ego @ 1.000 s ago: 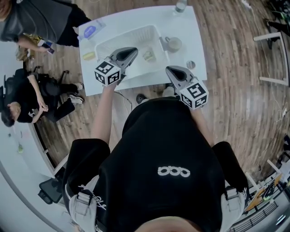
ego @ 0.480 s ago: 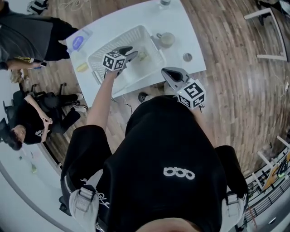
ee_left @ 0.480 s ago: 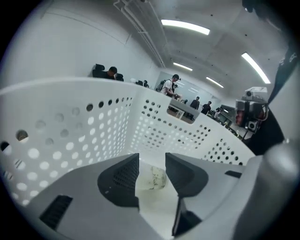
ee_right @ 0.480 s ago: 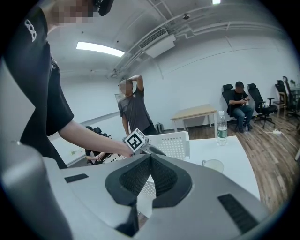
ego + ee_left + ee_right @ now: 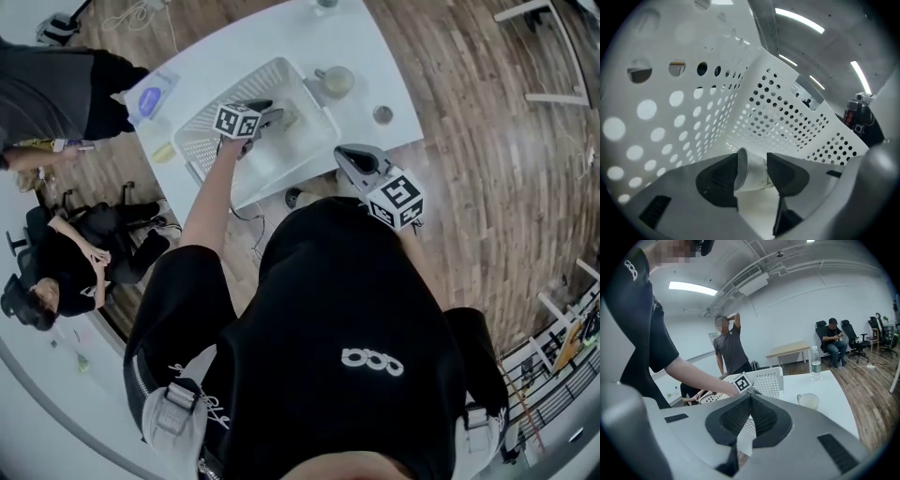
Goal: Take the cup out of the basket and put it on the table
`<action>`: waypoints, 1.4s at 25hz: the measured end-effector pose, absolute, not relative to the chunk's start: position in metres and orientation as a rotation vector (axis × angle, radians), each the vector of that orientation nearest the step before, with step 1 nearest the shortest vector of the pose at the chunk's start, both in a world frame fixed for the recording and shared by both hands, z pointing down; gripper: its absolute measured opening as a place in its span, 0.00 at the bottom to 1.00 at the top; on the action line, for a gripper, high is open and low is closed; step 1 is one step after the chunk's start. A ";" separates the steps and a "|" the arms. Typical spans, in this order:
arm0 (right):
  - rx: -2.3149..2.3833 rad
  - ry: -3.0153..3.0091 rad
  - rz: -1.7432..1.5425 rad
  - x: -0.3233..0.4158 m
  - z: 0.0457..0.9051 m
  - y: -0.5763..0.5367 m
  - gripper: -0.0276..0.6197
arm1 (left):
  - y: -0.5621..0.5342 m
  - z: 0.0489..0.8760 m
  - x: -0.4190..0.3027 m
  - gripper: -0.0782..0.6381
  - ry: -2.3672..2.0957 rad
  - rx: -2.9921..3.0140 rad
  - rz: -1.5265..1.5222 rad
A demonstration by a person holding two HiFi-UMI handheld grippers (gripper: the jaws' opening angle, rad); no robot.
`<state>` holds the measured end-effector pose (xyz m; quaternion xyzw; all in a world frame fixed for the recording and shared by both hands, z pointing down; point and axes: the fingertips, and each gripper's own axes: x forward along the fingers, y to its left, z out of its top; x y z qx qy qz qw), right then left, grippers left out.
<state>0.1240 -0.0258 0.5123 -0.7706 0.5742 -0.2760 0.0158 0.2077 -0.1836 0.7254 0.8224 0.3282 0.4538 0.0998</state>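
A white perforated basket point(image 5: 199, 142) stands on the white table point(image 5: 373, 52). My left gripper point(image 5: 272, 114) reaches down inside it. In the left gripper view its jaws are opening, and a pale cup point(image 5: 753, 174) lies on its side on the basket floor between the two dark pads point(image 5: 723, 178). Whether the pads touch the cup I cannot tell; they do not squeeze it. The basket walls point(image 5: 787, 117) close in around the gripper point(image 5: 753, 168). My right gripper point(image 5: 352, 159) hangs near the table's front edge, outside the basket, its pads point(image 5: 740, 416) pressed together on nothing.
A pale mug point(image 5: 336, 82) stands on the table right of the basket, with a small round thing point(image 5: 382, 114) nearer me. A water bottle point(image 5: 815, 363) stands at the far edge. A blue-lidded item point(image 5: 150, 94) and a yellow thing point(image 5: 164, 152) lie left. People sit and stand nearby.
My left gripper has gone forward and down from above the basket's front into the basket. The right gripper has barely moved.
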 end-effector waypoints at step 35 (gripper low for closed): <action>-2.317 1.846 -0.835 0.109 0.515 -0.009 0.08 | -0.137 0.649 0.180 0.14 0.975 2.280 1.072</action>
